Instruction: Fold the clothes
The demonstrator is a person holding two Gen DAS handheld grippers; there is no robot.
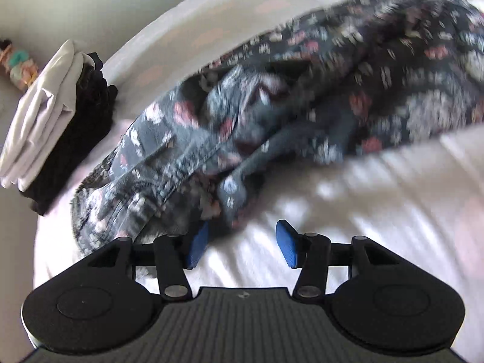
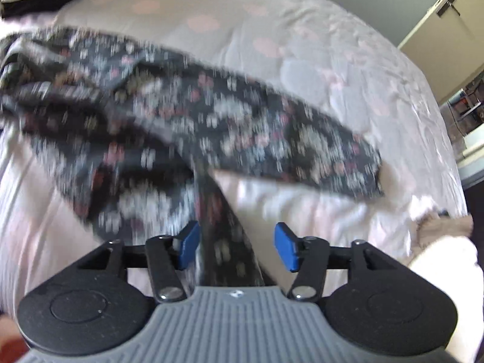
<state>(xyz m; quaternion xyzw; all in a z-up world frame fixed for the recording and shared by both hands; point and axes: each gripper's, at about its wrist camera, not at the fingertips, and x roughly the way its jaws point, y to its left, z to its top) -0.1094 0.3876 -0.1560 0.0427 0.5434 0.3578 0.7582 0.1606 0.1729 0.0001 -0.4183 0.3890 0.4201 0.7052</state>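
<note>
We see the floral garment (image 1: 302,90) lying crumpled on the bed (image 1: 378,211), mid-frame, not yet folded. Fingers of our left gripper (image 1: 243,246) and right gripper (image 2: 239,246) stand open, gripping nothing; cloth passes loose between the right ones.

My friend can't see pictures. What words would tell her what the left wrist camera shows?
A dark flowery garment lies rumpled and blurry on a pale bed sheet, just ahead of the left gripper, whose blue pads stand open with nothing pinched between them. At the left edge sits a stack of folded clothes, white on top of black.
</note>
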